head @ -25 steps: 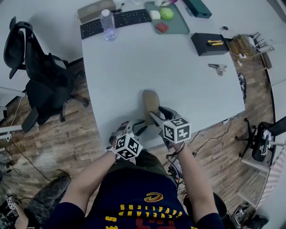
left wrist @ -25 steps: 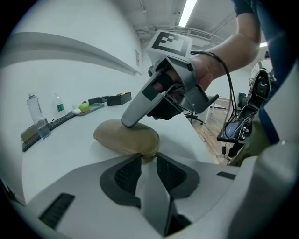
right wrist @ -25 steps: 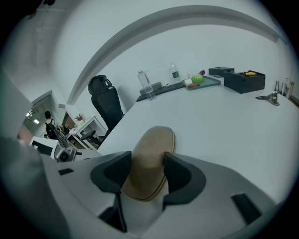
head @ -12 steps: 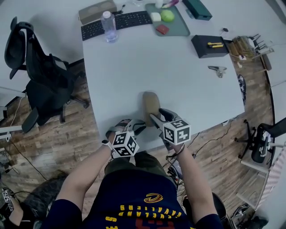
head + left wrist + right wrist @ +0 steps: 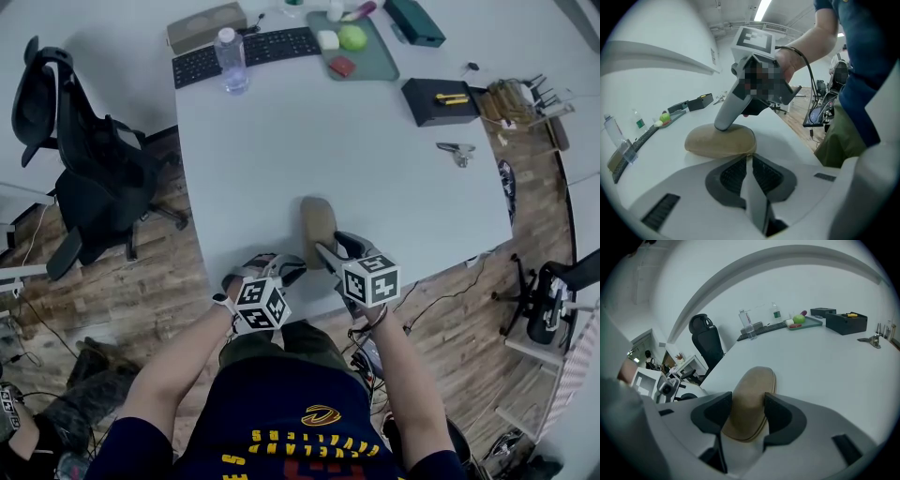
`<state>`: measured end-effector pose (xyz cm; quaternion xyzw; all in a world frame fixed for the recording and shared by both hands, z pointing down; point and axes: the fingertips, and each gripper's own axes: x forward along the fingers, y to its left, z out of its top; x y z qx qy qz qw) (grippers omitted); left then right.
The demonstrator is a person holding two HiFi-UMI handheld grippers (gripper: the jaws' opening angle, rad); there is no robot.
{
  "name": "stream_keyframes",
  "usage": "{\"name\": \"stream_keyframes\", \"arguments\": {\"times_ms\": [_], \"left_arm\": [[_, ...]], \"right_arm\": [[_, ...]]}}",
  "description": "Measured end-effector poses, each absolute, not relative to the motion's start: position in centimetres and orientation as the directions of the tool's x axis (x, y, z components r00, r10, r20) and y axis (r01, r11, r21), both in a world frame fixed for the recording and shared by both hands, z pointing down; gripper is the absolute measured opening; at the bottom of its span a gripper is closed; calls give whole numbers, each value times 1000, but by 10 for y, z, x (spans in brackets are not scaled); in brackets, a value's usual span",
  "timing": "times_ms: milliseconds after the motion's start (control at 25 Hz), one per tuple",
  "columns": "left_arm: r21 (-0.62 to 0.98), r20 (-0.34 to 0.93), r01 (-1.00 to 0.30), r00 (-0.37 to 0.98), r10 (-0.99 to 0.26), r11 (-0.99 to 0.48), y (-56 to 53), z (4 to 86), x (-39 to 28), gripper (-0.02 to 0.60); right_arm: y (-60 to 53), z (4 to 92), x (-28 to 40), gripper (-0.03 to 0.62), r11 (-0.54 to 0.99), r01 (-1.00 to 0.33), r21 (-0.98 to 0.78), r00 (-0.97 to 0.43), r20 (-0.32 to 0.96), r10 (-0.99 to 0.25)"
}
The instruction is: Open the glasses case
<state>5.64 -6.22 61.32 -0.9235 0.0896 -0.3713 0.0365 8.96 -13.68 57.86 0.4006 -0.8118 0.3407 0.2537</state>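
Tan shut glasses case [image 5: 317, 217] clamped in right gripper [image 5: 744, 413]; left gripper [image 5: 746, 157] closing, empty.

Near end of glasses case [image 5: 316, 216] hidden under right tongs [image 5: 328, 251]; far tray [image 5: 377, 56] contents indistinct

Large white table [image 5: 375, 159] on wood-plank floor [image 5: 141, 291]. Black office chair [image 5: 84, 178] just off table's left edge, second black chair [image 5: 553, 300] past right edge. Ceiling strip light [image 5: 761, 8] lit overhead.
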Motion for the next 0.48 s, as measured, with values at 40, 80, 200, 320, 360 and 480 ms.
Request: {"name": "stream_keyframes", "arguments": {"times_ms": [40, 80, 200, 320, 360, 480], "left_arm": [[-112, 676, -165, 710, -197, -980, -62, 613, 55, 49], [-82, 671, -199, 714, -201, -977, -62, 613, 53, 49], [52, 635, -343, 737, -234, -938, -68, 603, 43, 73], [147, 590, -460, 751, -296, -876, -81, 582, 35, 119], [164, 580, -479, 754, -309, -862, -84, 576, 34, 131], [185, 557, -498, 764, -327, -847, -94, 556, 39, 148]], "right_arm": [[-137, 579, 90, 232, 446, -824, -350, -550, 685, -478], [-137, 579, 90, 232, 445, -824, -351, -550, 683, -480], [-137, 579, 89, 232, 442, -825, -353, -550, 681, -483], [-137, 578, 89, 232, 446, -822, -355, -555, 677, -484], [-137, 578, 89, 232, 445, -820, -360, -559, 672, -486], [-141, 568, 96, 233, 412, -815, -408, -577, 630, -519]]}}
